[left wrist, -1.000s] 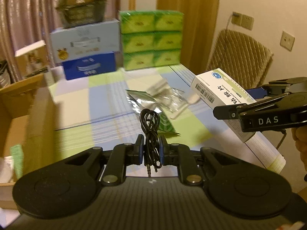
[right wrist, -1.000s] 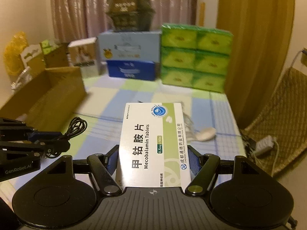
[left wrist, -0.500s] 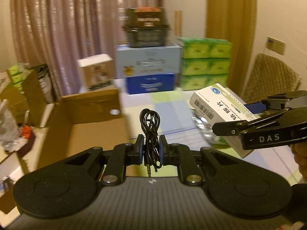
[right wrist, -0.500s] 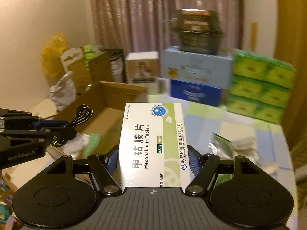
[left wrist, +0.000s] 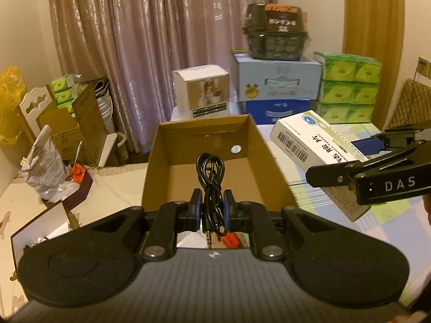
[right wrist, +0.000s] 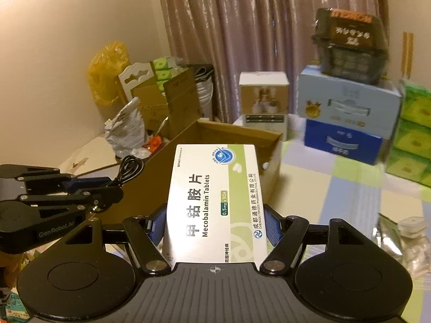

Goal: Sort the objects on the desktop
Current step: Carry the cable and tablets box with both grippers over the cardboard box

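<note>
Gripping a coiled cable (left wrist: 211, 177), left claw (left wrist: 212, 210) overhangs cardboard box (left wrist: 161, 161); right claw (right wrist: 215, 222) clamps tablet box (right wrist: 215, 199).

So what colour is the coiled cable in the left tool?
Black coiled cable, clearest in the left wrist view.

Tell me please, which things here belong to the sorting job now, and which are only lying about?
In the job:
- black cable, shut in the left gripper
- tablet box, shut in the right gripper
- open cardboard box ahead

Lying about:
- stacked blue cartons
- green tissue packs
- curtain
- yellow bag
</note>
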`<state>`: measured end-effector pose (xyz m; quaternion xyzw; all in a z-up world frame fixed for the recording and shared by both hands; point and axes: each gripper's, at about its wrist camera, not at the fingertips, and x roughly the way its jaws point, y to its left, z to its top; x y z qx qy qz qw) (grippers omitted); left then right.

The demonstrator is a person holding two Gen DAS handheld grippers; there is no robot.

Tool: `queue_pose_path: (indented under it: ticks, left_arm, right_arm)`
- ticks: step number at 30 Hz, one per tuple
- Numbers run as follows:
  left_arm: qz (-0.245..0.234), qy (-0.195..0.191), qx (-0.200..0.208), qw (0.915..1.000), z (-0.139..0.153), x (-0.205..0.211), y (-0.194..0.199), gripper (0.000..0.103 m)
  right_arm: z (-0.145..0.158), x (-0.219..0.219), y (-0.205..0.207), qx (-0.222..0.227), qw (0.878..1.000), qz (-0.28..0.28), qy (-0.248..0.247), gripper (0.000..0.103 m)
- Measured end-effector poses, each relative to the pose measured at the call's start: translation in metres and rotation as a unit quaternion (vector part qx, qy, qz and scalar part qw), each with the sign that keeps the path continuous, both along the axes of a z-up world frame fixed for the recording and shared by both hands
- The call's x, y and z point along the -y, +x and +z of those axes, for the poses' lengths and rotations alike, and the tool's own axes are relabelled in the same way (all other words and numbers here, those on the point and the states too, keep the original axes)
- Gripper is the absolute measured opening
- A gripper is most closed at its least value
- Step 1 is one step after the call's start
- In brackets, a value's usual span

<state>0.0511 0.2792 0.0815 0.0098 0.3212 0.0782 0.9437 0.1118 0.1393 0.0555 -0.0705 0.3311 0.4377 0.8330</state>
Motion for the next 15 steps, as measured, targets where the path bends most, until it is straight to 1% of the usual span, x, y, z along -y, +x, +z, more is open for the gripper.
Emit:
queue_pose_path:
  ticks: [10,11,14,15]
  left_arm:
    - [0.012,-0.009,-0.016,0.9998,-0.026,-0.023,0.019,0.013]
    - [0.014,-0.011,-0.017,0.9997,-0.028,-0.025,0.021,0.013]
    - [0.023,-0.013,-0.017,0.9995,-0.033,-0.030,0.024,0.021]
    - [0.024,-0.013,-0.017,0.9995,-0.034,-0.031,0.024,0.021]
  right_arm:
    - [-0.014,-0.020,0.012,-0.018,1.000,-0.003,-0.003,0.068]
    - [-0.015,-0.022,0.013,-0.020,1.000,-0.003,-0.003,0.068]
    - [-0.017,-0.025,0.015,-0.022,1.000,-0.002,-0.003,0.068]
    - [-0.018,-0.027,0.016,-0.023,1.000,-0.002,-0.003,0.068]
